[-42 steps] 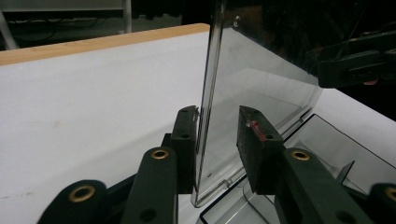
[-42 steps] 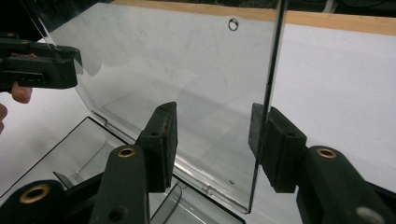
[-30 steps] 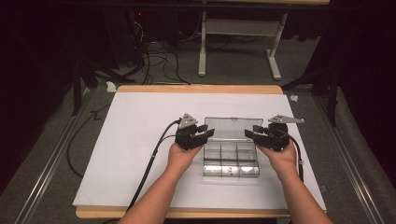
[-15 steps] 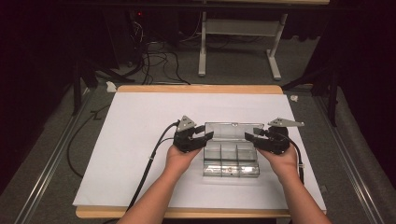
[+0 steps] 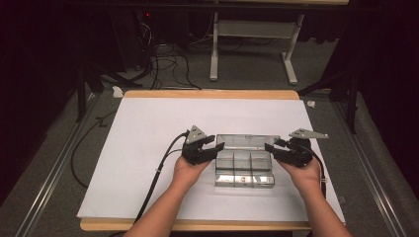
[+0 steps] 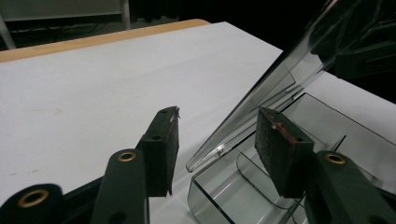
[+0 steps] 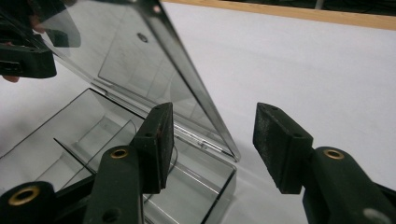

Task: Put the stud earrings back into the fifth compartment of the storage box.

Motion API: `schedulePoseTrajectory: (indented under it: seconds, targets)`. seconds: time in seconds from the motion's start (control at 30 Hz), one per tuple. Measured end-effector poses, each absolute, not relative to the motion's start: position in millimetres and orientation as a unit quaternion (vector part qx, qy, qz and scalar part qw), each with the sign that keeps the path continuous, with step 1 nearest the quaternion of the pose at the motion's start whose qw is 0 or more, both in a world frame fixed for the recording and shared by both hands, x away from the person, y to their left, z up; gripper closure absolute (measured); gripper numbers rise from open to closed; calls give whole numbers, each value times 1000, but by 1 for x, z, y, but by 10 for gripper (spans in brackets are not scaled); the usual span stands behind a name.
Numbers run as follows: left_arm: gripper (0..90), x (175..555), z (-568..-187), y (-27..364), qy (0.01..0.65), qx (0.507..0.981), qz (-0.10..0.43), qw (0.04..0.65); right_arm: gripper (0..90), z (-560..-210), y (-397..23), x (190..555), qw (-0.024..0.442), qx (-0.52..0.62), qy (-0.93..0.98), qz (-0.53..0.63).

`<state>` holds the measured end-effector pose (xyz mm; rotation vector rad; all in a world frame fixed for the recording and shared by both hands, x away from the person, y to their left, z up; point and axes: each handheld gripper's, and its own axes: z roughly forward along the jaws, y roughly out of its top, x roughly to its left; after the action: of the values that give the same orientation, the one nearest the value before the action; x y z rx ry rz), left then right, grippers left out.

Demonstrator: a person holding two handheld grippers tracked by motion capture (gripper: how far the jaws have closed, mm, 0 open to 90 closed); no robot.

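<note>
- Left hand-held gripper (image 6: 217,149): jaws just widened, apart, straddling the raised lid (image 6: 299,60) edge of the clear box (image 5: 244,168).
- Right hand-held gripper (image 7: 212,144): jaws apart, straddling the lid's opposite edge.

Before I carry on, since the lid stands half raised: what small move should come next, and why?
Probably close the left gripper on the clear hinged lid edge. Its jaws have just been opening and straddle that edge without pressing, as do the right gripper jaws, so nothing grips the lid over the clear compartment box.

We see a clear, smoky-grey compartment box (image 5: 244,165) at table centre, black grippers at its 9 (image 5: 219,147) and 3 o'clock (image 5: 269,148), plain white sheet (image 5: 148,128) over a tan wood table (image 5: 212,94), brass-coloured jaw rivets.
</note>
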<state>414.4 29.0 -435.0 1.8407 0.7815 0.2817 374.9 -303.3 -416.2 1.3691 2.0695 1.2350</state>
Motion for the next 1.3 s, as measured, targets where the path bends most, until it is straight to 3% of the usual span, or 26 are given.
schedulePoseTrajectory:
  seconds: [1.3]
  targets:
    - [471, 377, -462, 50, 304, 791, 149, 509, 499, -435, -312, 339, 211, 480, 740, 421]
